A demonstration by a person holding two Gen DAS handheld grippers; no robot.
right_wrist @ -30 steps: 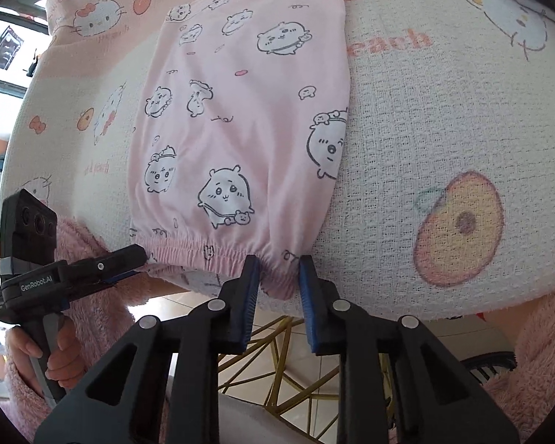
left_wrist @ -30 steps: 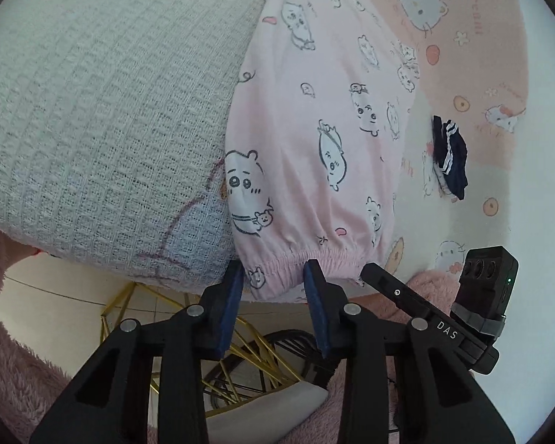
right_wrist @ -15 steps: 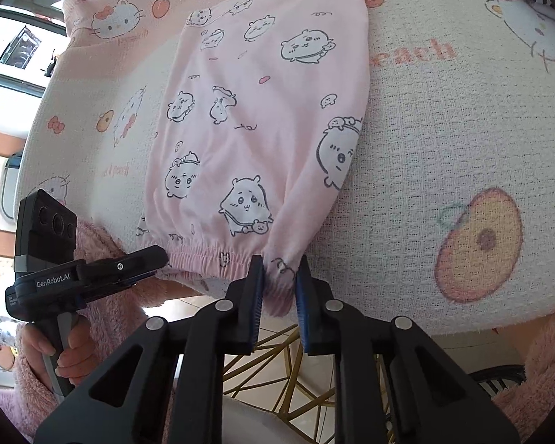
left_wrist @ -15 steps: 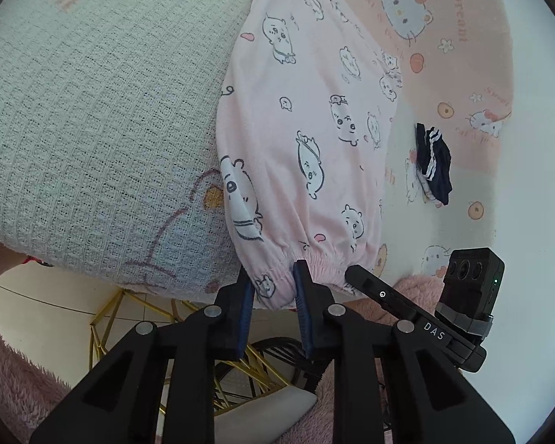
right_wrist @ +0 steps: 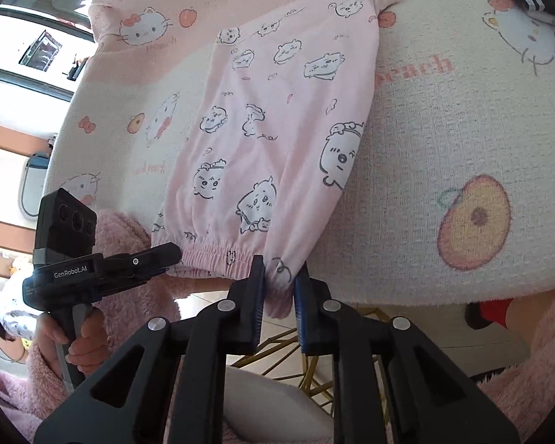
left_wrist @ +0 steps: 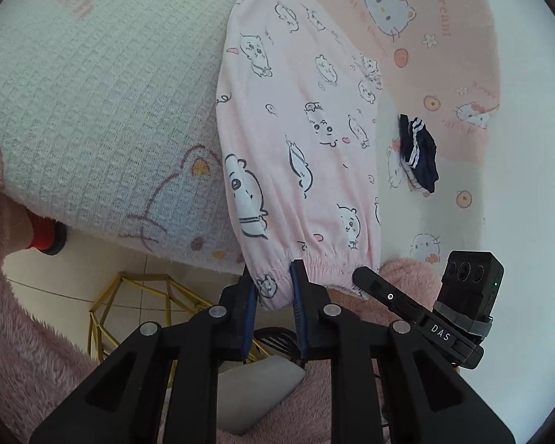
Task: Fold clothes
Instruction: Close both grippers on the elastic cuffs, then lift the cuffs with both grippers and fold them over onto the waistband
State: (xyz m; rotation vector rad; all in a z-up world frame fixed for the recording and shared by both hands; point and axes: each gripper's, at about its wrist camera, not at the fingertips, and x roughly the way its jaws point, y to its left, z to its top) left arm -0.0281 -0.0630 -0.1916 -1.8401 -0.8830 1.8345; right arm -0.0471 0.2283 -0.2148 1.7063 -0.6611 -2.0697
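The pink pajama pants (left_wrist: 299,140) lay flat on the blanket-covered table (left_wrist: 92,111), their elastic waistband (right_wrist: 211,251) hanging over its near edge. The left gripper (left_wrist: 273,288) was closing on one waistband corner and the right gripper (right_wrist: 281,281) on the other, cloth pinched between the pads of each, probably to lift this end and fold it toward the far end. Only the left wrist view showed a small navy garment (left_wrist: 418,151) near the pants; only the right wrist view showed the hand (right_wrist: 74,347) holding the left tool.
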